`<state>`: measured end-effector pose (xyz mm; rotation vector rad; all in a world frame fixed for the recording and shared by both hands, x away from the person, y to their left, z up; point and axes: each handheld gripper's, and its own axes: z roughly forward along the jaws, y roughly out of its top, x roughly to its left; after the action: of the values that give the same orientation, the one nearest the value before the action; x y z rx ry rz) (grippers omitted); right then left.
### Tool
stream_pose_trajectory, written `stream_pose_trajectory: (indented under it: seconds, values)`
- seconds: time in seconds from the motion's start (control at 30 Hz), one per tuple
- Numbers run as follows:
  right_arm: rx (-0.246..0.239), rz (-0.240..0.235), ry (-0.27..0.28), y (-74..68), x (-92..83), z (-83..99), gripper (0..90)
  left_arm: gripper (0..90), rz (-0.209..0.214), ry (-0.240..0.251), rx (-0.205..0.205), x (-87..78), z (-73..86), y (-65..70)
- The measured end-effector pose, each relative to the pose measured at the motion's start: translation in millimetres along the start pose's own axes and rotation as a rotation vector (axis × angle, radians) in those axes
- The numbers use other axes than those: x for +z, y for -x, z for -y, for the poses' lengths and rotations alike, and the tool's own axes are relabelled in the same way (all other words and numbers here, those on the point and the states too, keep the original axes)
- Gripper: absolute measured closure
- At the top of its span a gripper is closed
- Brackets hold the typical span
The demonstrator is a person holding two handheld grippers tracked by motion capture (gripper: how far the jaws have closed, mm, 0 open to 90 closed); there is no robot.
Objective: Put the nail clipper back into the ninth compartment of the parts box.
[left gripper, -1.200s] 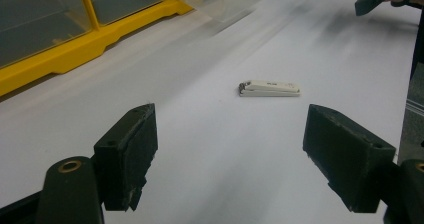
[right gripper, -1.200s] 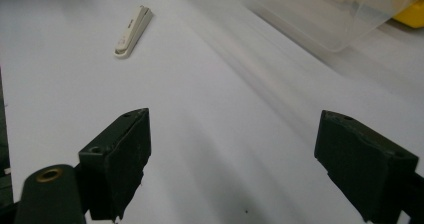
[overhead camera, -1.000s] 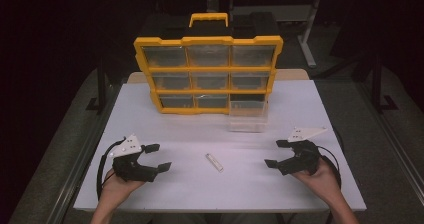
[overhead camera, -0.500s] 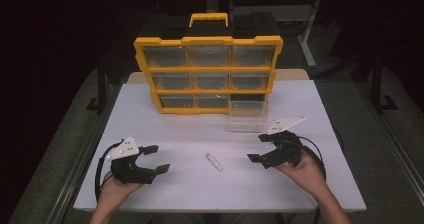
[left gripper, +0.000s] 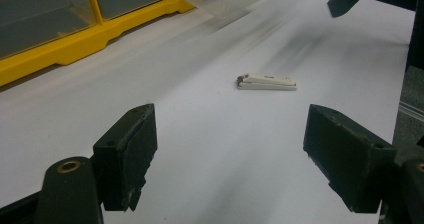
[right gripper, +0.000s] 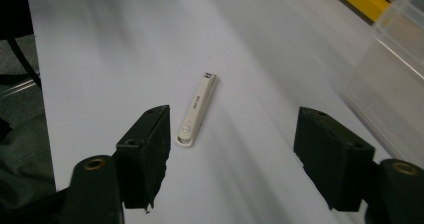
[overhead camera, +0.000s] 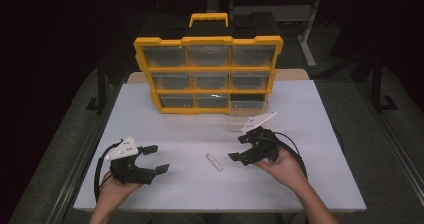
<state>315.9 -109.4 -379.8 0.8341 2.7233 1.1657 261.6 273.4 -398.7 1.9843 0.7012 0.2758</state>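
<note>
**Clipper flat on the table, between two empty grippers**

Far left, near the front edge: left gripper [overhead camera: 150,159], held in a hand [overhead camera: 112,189], jaws spread wide with bare white table [overhead camera: 320,134] between them, nothing gripped. Pointed toward the middle of the table; from its own camera, the clipper [left gripper: 266,81] ahead and slightly right, well short of contact, with the other gripper's jaw tips beyond it at the top.

Middle front: white nail clipper [overhead camera: 214,162], lying flat and closed, well apart from the left gripper, near the right one but not touched.

Behind it, at the back of the table: yellow organizer [overhead camera: 207,74] standing upright, three rows of clear drawers, handle on top. One clear drawer [overhead camera: 245,115] pulled out of the bottom right slot, resting on the table just in front.

Right of the clipper: right gripper [overhead camera: 240,147], lifted a little off the table, jaws just now narrowing yet open still, holding nothing. Seen from its own camera, clipper [right gripper: 197,109] just ahead of the left-hand jaw, not between the pads.
</note>
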Motion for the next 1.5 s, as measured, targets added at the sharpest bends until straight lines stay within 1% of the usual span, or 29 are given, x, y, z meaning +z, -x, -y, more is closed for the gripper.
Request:
stream_pose_trajectory:
  seconds: [0.03,0.07,0.1,0.23,0.27,0.3,0.33,0.37,0.4,0.43,0.5,0.53,0.57,0.6,0.67,0.73,0.77,0.8,1.0,1.1,1.23,1.33,1.5]
  values:
    - [-0.001,-0.003,-0.007,-1.0,2.7,-2.0,31.8,21.4,0.0,-0.001,0.005,-0.6,0.2,-0.4]
    - [-0.008,-0.009,-0.018,-2.4,9.3,-5.5,32.1,21.4,0.001,-0.004,0.005,-1.7,0.1,-0.8]
    - [-0.008,-0.009,-0.018,-2.4,9.3,-5.5,32.1,21.4,0.001,-0.004,0.005,-1.7,0.1,-0.8]
    - [-0.017,-0.026,-0.052,-7.1,23.0,-12.0,35.2,21.5,0.001,0.002,0.001,-1.3,-0.2,0.0]
    - [-0.034,-0.021,-0.06,-7.5,28.3,-14.0,36.2,21.5,0.004,-0.001,0.007,-0.7,-0.7,-0.1]
    - [-0.034,-0.021,-0.06,-7.5,28.3,-14.0,36.2,21.4,0.004,-0.001,0.007,-0.7,-0.7,-0.1]
    - [-0.018,-0.024,-0.078,-8.8,33.5,-16.1,37.2,21.4,0.007,-0.005,0.008,0.4,-0.6,0.4]
    - [-0.022,-0.022,-0.08,-8.1,36.4,-16.6,38.2,21.4,0.007,-0.004,0.007,0.9,-0.5,0.7]
    - [-0.011,-0.028,-0.086,-8.5,38.8,-17.4,39.3,21.5,0.007,-0.004,0.007,0.9,-0.5,0.7]
    - [-0.011,-0.028,-0.086,-8.5,38.8,-17.4,39.3,21.5,0.007,-0.004,0.007,1.1,-0.4,0.7]
    - [0.009,-0.036,-0.098,-8.9,45.9,-19.7,41.4,21.4,0.008,-0.005,0.007,0.5,-0.3,-0.1]
    - [0.009,-0.036,-0.098,-8.9,45.9,-19.7,41.4,21.4,0.008,-0.005,0.007,0.5,-0.3,-0.1]
    - [0.004,-0.039,-0.1,-9.0,51.1,-20.7,43.9,21.4,0.007,0.0,0.004,0.2,-0.3,-0.3]
    - [0.006,-0.045,-0.109,-9.5,53.4,-21.3,44.4,21.4,0.007,0.002,0.001,-0.2,-0.2,-0.5]
    - [0.006,-0.036,-0.127,-10.1,58.8,-22.3,45.4,21.4,0.008,0.002,0.004,-0.8,-0.1,-0.9]
    - [0.001,-0.035,-0.128,-10.6,63.6,-23.0,47.6,21.4,0.008,0.0,0.003,-0.8,0.2,-1.1]
    - [0.001,-0.035,-0.128,-10.6,63.6,-23.0,47.6,21.4,0.008,0.0,0.003,-0.7,0.4,-1.1]
    - [0.016,-0.036,-0.141,-12.0,67.2,-23.7,48.7,21.4,0.008,0.0,0.003,-0.7,0.5,-1.1]
    - [0.017,-0.029,-0.166,-14.8,78.3,-25.5,53.8,21.4,0.01,0.001,0.002,-0.8,0.2,-1.1]
    - [0.014,-0.026,-0.17,-15.3,80.9,-25.8,55.3,21.4,0.012,0.007,-0.003,-1.4,-0.4,-0.2]
    - [0.031,-0.024,-0.186,-16.3,87.5,-25.5,57.6,21.4,0.011,0.009,-0.003,-2.3,-0.4,-0.6]
    - [0.028,-0.021,-0.193,-16.8,89.7,-25.3,58.8,21.5,0.011,0.008,-0.005,-1.7,0.7,-1.0]
    - [0.032,-0.004,-0.219,-17.3,95.0,-24.5,63.8,21.4,0.011,0.003,0.0,-0.9,0.7,-1.0]
